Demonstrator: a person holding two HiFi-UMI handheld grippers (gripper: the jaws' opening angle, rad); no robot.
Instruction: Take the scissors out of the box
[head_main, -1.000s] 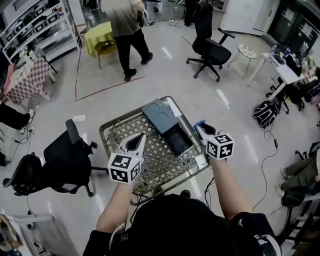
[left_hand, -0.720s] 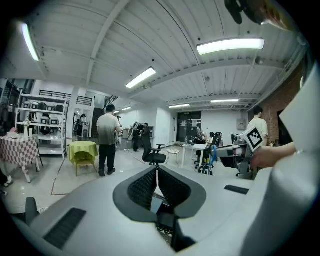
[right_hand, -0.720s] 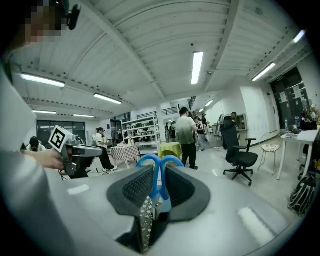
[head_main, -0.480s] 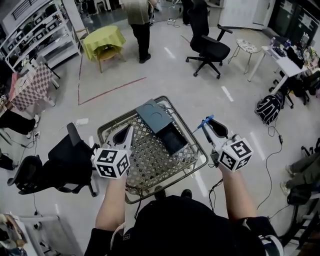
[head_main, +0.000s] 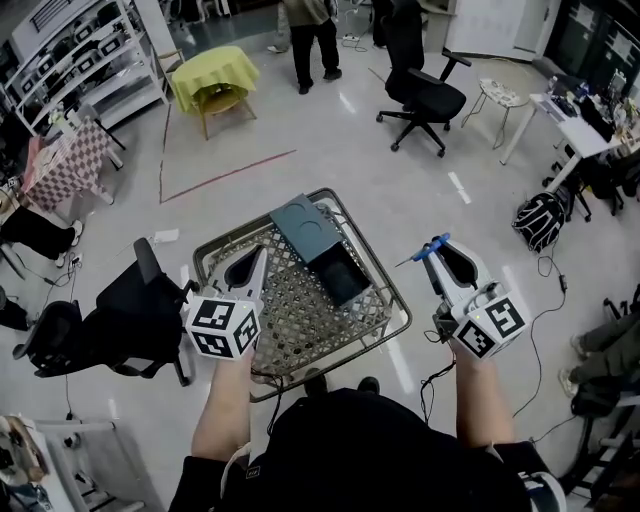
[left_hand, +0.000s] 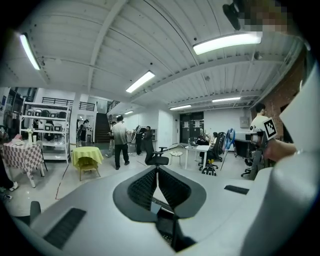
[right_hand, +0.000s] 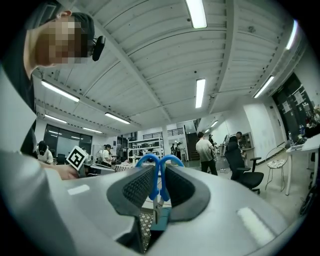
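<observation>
Wide open workshop, pale glossy floor (head_main: 380, 190) under long ceiling strip lights (left_hand: 227, 42)
Black office chair (head_main: 425, 95) at 1 o'clock, yellow-draped table (head_main: 212, 72) at 11, metal shelving (head_main: 80, 60) at 10, white desk (head_main: 570, 135) at 2, second black chair (head_main: 110, 320) at 9, person (head_main: 312, 30) standing at 12

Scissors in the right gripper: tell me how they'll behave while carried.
Likely stiff and light: the scissors show no sag, pinched at the blue handles by the right gripper. Smooth loops might pivot in the grip. The exposed tip could snag.
</observation>
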